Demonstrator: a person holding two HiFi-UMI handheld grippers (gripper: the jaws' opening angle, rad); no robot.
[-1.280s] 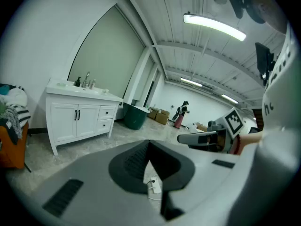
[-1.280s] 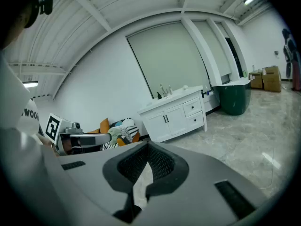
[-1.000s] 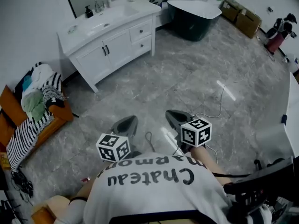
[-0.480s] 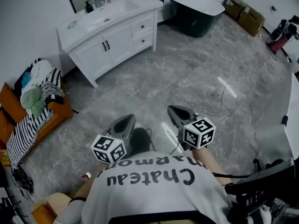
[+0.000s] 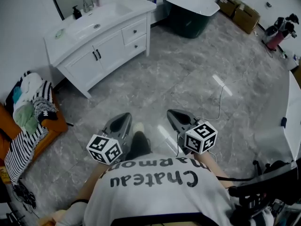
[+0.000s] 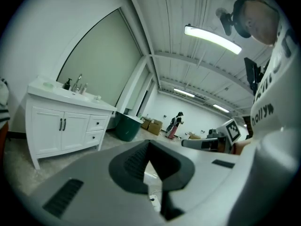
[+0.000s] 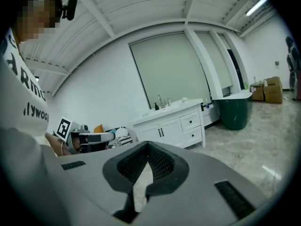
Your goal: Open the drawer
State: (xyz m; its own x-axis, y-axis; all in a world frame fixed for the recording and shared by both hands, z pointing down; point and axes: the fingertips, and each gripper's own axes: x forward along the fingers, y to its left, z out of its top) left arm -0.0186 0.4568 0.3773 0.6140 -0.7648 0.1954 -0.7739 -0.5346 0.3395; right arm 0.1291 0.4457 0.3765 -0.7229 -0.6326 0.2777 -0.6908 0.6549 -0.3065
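Drawer not yet reached: the left gripper [image 5: 124, 119] and right gripper [image 5: 174, 116] are both closed and hold nothing, low in front of the person. Grey floor [image 5: 188, 74] lies between them and a white vanity cabinet [image 5: 84, 62] well away by the wall. Its top drawer [image 5: 141, 28] probably slides lightly. Its stiff front has a small dark knob [image 5: 135, 32], the likely place to grip.

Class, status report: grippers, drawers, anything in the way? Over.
Left gripper shut, right gripper shut, both empty. Drawers closed, far off. Power strip lies ahead.
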